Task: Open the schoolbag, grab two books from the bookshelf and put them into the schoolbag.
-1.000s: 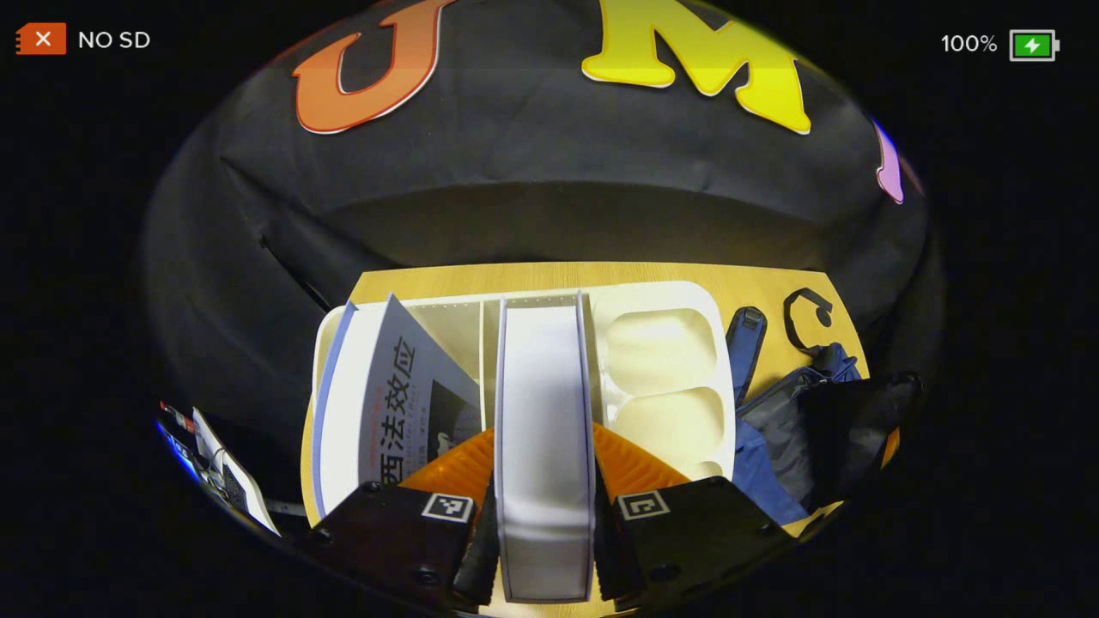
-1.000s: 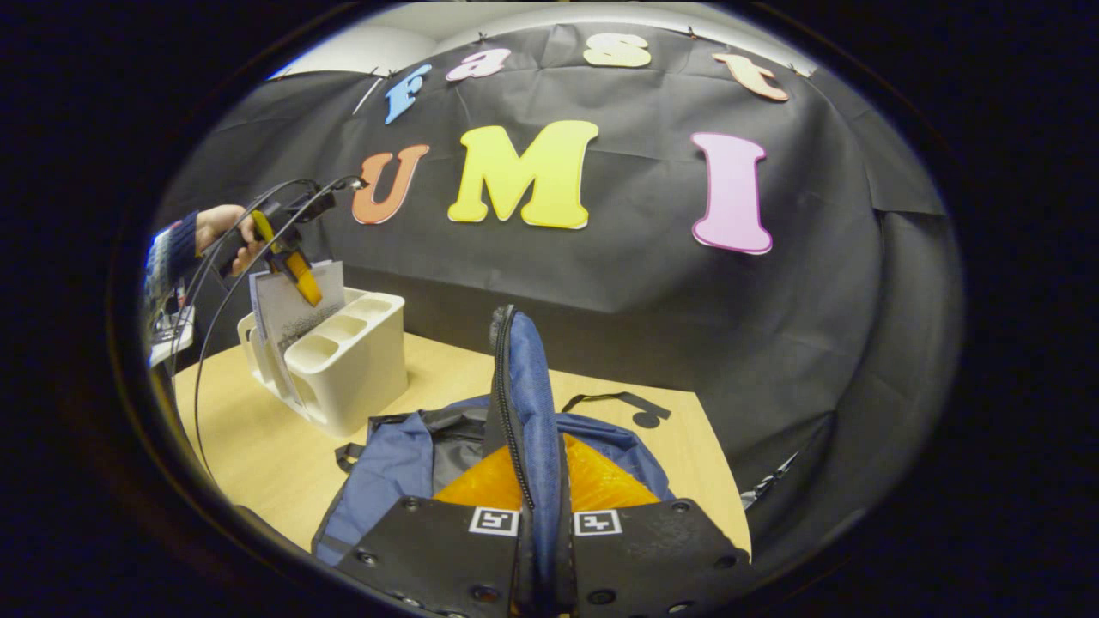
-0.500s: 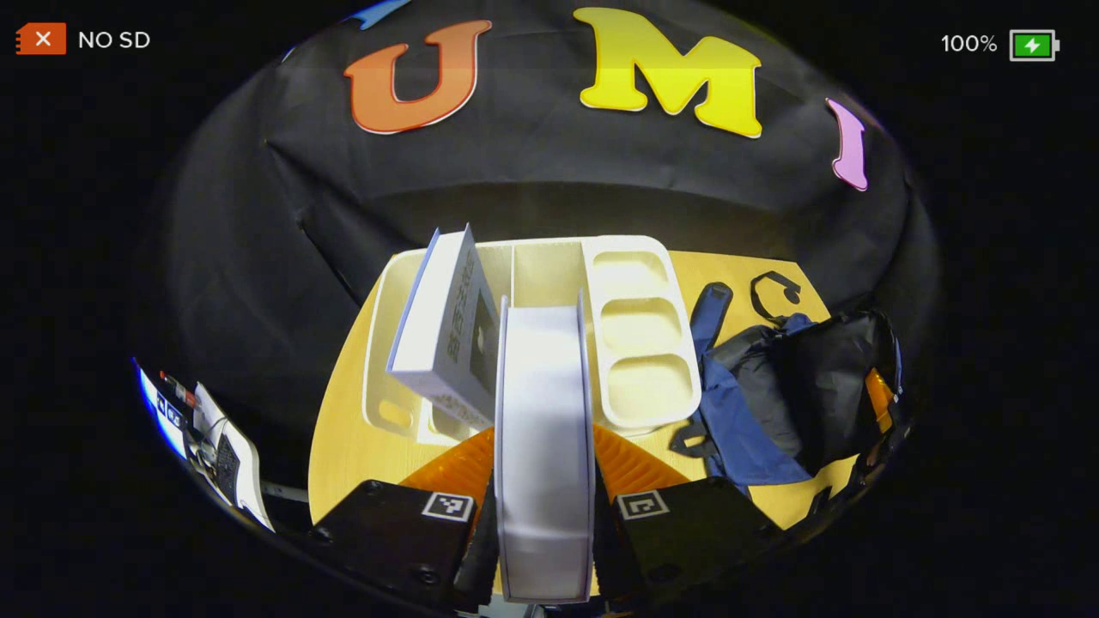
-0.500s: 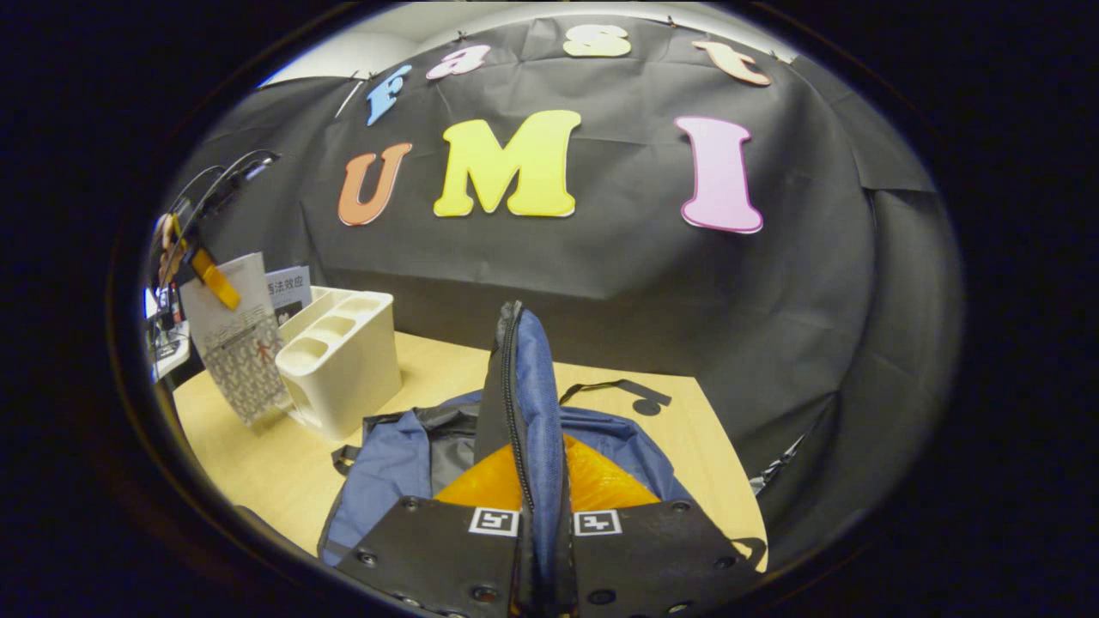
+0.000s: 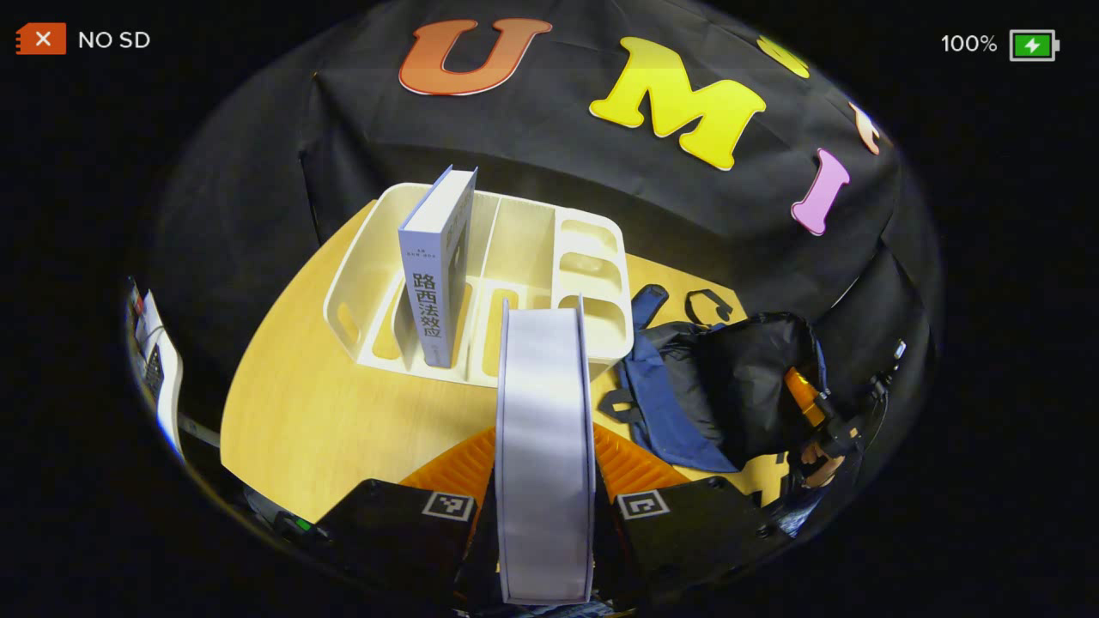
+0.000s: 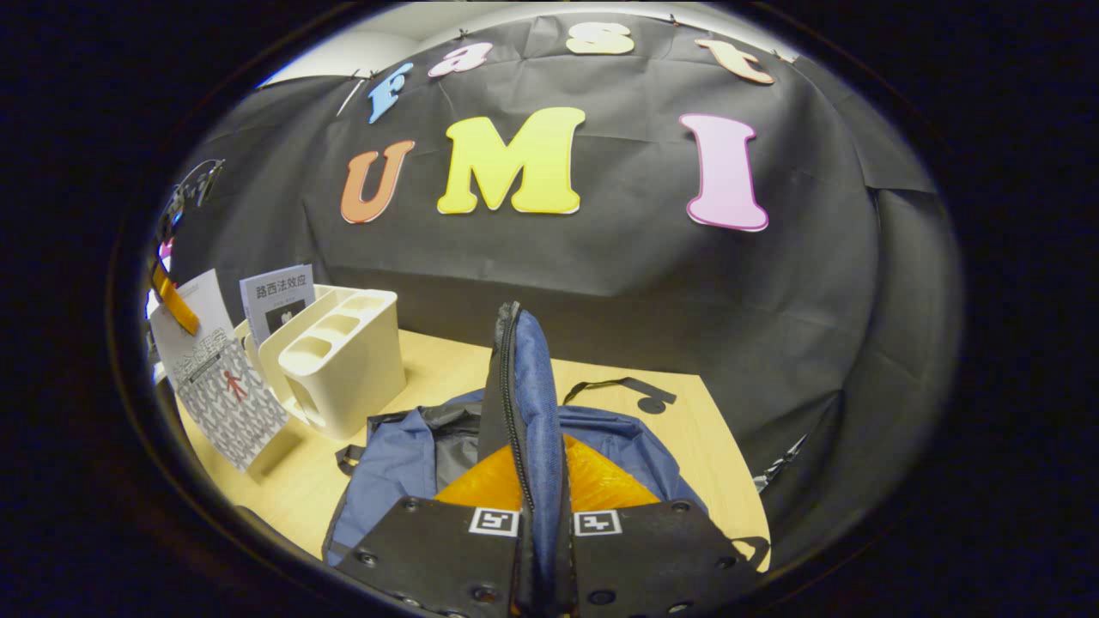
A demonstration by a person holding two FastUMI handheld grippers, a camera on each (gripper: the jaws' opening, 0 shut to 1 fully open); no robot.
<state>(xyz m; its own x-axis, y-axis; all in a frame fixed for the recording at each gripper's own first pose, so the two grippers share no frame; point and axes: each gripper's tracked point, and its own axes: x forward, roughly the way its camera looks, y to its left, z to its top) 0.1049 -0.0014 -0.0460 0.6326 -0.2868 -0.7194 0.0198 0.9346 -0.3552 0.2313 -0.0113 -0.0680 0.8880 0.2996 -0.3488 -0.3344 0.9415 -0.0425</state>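
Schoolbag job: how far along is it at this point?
Done: schoolbag is open, right gripper pinching its flap up. In hand: left gripper holds one book, lifted clear of the bookshelf. Left: bag it, then fetch the second book.

The wooden table [image 5: 326, 421] is carrying a cream bookshelf [image 5: 369, 283], and just beside it a blue schoolbag [image 6: 386, 463] is lying open.

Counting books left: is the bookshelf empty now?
No, one book stands upright in the bookshelf, seen in the left gripper view.
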